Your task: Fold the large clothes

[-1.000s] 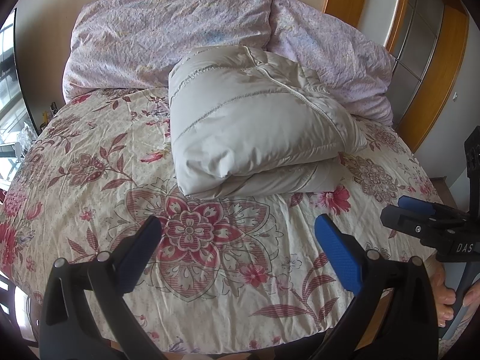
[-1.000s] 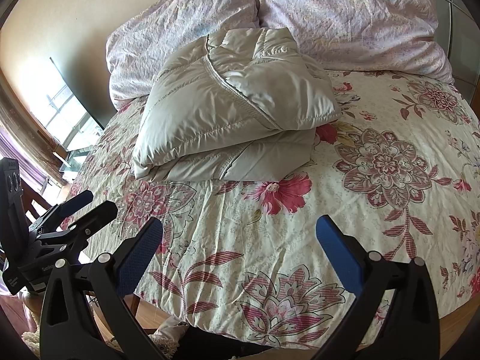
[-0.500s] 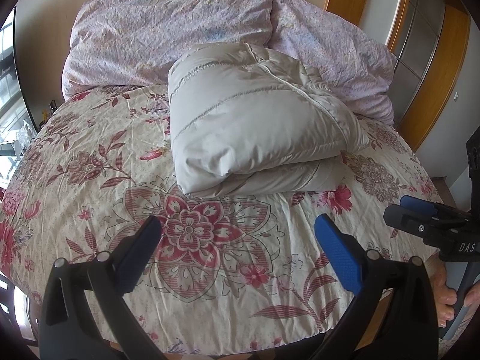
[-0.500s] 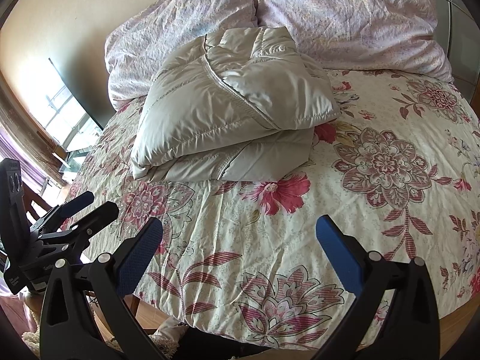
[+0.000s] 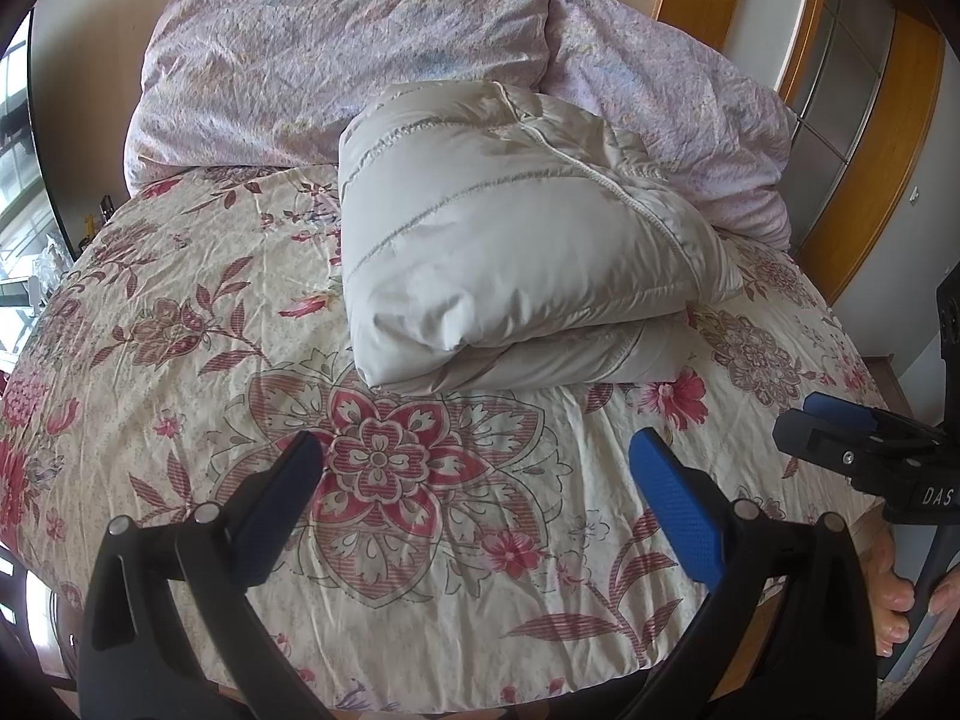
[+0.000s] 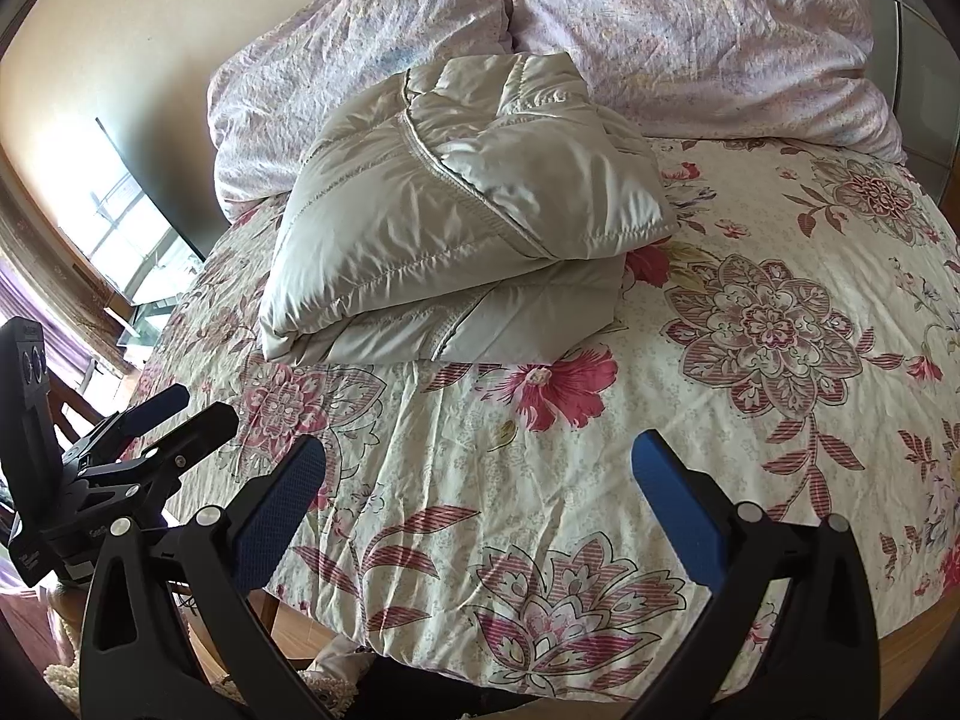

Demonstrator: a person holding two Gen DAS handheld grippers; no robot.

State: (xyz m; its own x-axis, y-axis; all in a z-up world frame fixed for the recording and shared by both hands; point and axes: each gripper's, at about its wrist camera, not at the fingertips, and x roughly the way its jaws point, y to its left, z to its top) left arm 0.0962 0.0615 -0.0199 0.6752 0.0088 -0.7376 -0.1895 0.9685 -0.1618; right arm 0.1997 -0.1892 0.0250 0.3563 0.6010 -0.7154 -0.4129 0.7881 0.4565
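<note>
Apparently done: jacket [image 5: 516, 240] sits folded in compact bundle mid-bed, far edge against pillows [image 5: 336, 54]. Left gripper [image 5: 474, 480] wide open, empty, hovering over quilt [image 5: 180, 312] near foot, well apart from jacket. Right gripper [image 6: 477, 480] likewise agape, empty. Left: maybe final tidy.

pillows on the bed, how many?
2. One pillow lies at the head of the bed, left in the left wrist view; the other lies beside it on the right. The folded jacket rests against both and may hide more behind.
</note>
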